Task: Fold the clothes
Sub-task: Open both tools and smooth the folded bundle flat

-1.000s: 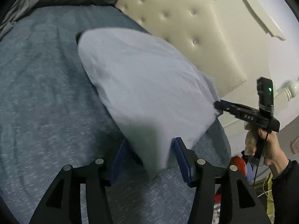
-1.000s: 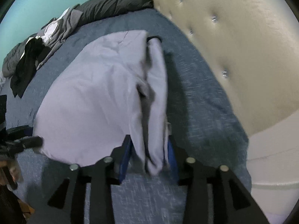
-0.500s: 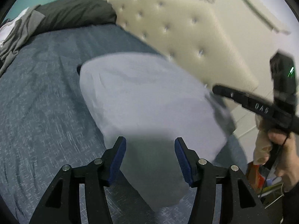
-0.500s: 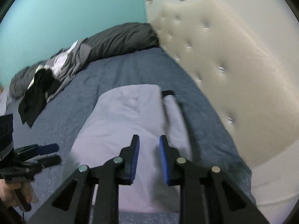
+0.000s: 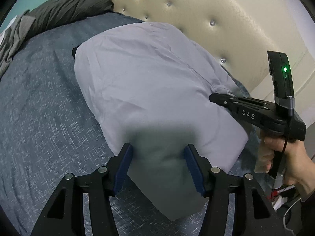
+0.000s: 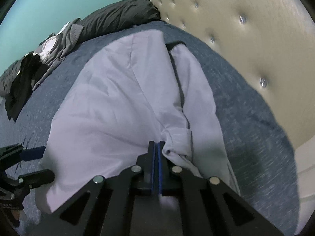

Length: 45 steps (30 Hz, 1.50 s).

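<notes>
A pale lavender garment (image 5: 147, 78) lies folded lengthwise on the blue-grey bedspread (image 5: 39, 108). My left gripper (image 5: 159, 159) hovers open over its near end, and the cloth beneath lies in shadow between the blue pads, which stand apart from it. The right gripper (image 5: 212, 98) comes in from the right, its tip at a bunched fold on the garment's edge. In the right wrist view the garment (image 6: 118, 108) creases toward my right gripper (image 6: 156, 144), whose pads are shut on that fold beside a rolled cuff. The left gripper (image 6: 39, 165) shows open at the far left.
A cream tufted headboard (image 5: 196, 19) runs along the right side of the bed. A dark grey pillow (image 6: 118, 19) and a heap of grey, white and black clothes (image 6: 29, 68) lie at the far end. A hand (image 5: 285, 157) holds the right gripper's handle.
The right gripper had let go and lifted with its jaws apart; it has come back down and shut on the garment's edge. The left gripper dropped closer, and the cloth now lies flat.
</notes>
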Tool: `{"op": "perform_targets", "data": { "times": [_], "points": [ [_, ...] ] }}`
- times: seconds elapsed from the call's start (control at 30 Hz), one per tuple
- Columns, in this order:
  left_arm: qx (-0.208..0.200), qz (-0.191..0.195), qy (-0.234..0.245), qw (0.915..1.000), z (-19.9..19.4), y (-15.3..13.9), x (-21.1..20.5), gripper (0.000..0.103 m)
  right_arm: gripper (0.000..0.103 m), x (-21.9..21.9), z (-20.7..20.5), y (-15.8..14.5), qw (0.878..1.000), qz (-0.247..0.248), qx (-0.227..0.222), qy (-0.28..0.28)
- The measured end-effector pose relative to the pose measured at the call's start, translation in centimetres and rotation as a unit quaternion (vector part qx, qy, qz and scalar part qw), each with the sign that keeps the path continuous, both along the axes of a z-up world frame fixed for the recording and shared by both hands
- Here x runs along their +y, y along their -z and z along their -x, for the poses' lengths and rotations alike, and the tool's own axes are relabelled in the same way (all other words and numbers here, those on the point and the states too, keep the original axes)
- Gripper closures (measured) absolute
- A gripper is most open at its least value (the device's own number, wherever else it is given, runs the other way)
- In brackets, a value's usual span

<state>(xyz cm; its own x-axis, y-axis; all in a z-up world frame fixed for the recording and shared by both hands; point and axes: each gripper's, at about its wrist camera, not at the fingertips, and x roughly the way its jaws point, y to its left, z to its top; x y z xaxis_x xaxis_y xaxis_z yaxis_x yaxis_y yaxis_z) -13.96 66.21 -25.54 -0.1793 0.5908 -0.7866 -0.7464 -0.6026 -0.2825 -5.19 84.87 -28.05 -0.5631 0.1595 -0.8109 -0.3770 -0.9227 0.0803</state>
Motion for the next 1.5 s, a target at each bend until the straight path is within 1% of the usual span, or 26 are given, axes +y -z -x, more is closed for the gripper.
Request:
{"op": "perform_targets", "data": {
  "times": [0.07, 0.13, 0.23, 0.3, 0.37, 0.43, 0.47, 0.53, 0.57, 0.67, 0.8, 0.9, 0.93, 1.0, 1.03, 1.1, 1.17, 1.23, 1.37, 1.5],
  "points": [
    [-0.005, 0.004, -0.004, 1.0000, 0.1, -0.1, 0.1, 0.042, 0.103, 0.0, 0.0, 0.2, 1.000, 0.000, 0.005, 0.004],
    [-0.012, 0.006, -0.007, 0.9999, 0.4, -0.3, 0.3, 0.042, 0.103, -0.2, 0.4, 0.0, 1.000, -0.002, -0.003, 0.006],
    [-0.017, 0.004, -0.010, 0.9998, 0.5, -1.0, 0.1, 0.042, 0.103, -0.1, 1.2, -1.6, 1.000, 0.005, -0.010, 0.010],
    [-0.013, 0.000, -0.011, 0.9999, 0.2, -1.8, -0.2, 0.042, 0.103, -0.1, 1.4, -3.4, 1.000, 0.002, 0.018, 0.011],
    [-0.002, -0.004, -0.017, 0.9999, 0.1, -2.6, -0.3, 0.042, 0.103, 0.2, 1.3, -5.0, 0.999, -0.003, 0.046, 0.024],
    [0.007, -0.007, -0.023, 0.9997, 0.1, -3.4, -0.3, 0.042, 0.103, 0.7, 1.6, -6.1, 0.998, -0.006, 0.055, 0.034],
    [0.001, -0.009, -0.027, 0.9996, 0.3, -3.5, -0.2, 0.042, 0.103, 1.0, 1.9, -6.3, 0.998, -0.006, 0.054, 0.036],
    [-0.017, -0.007, -0.036, 0.9992, 1.1, -3.0, 0.0, 0.042, 0.103, 1.3, 2.6, -6.1, 0.998, -0.014, 0.038, 0.041],
    [-0.019, -0.003, -0.035, 0.9992, 1.2, -2.7, 0.2, 0.042, 0.103, 1.6, 2.8, -5.7, 0.998, -0.017, 0.027, 0.048],
    [-0.021, 0.006, -0.031, 0.9993, 1.2, -1.6, 0.5, 0.042, 0.103, 2.8, 2.8, -3.4, 0.997, 0.004, -0.003, 0.072],
    [-0.019, 0.005, -0.028, 0.9994, 0.8, -0.6, 0.6, 0.042, 0.103, 3.2, 2.4, -1.4, 0.997, 0.018, 0.000, 0.077],
    [-0.036, -0.006, -0.040, 0.9985, 1.1, -1.0, 0.1, 0.042, 0.103, 4.0, 2.0, -0.7, 0.995, 0.052, 0.011, 0.087],
    [-0.039, -0.009, -0.046, 0.9981, 1.2, -1.4, -0.2, 0.042, 0.103, 4.1, 2.3, -0.7, 0.994, 0.062, 0.006, 0.087],
    [-0.036, -0.016, -0.054, 0.9977, 1.2, -2.2, -0.7, 0.042, 0.103, 4.0, 2.7, -1.8, 0.995, 0.059, -0.010, 0.086],
    [-0.035, -0.020, -0.056, 0.9976, 1.2, -2.6, -1.0, 0.042, 0.103, 3.8, 2.5, -2.7, 0.995, 0.054, -0.006, 0.088],
    [-0.037, -0.028, -0.065, 0.9968, 1.2, -3.4, -1.8, 0.042, 0.103, 3.4, 1.7, -4.9, 0.994, 0.048, 0.021, 0.094],
    [-0.035, -0.033, -0.073, 0.9962, 1.0, -4.3, -2.7, 0.042, 0.102, 3.5, 0.7, -6.6, 0.991, 0.066, 0.048, 0.105],
    [-0.032, -0.033, -0.075, 0.9961, 0.7, -5.1, -3.3, 0.042, 0.100, 3.3, 0.0, -7.5, 0.989, 0.080, 0.054, 0.111],
    [-0.021, -0.037, -0.077, 0.9961, -0.2, -6.7, -4.5, 0.042, 0.100, 2.3, -1.0, -9.1, 0.991, 0.070, 0.053, 0.103],
    [-0.003, -0.042, -0.080, 0.9959, -1.0, -9.2, -5.8, 0.042, 0.100, 1.1, -2.6, -10.3, 0.991, 0.072, 0.056, 0.102]
  ]
}}
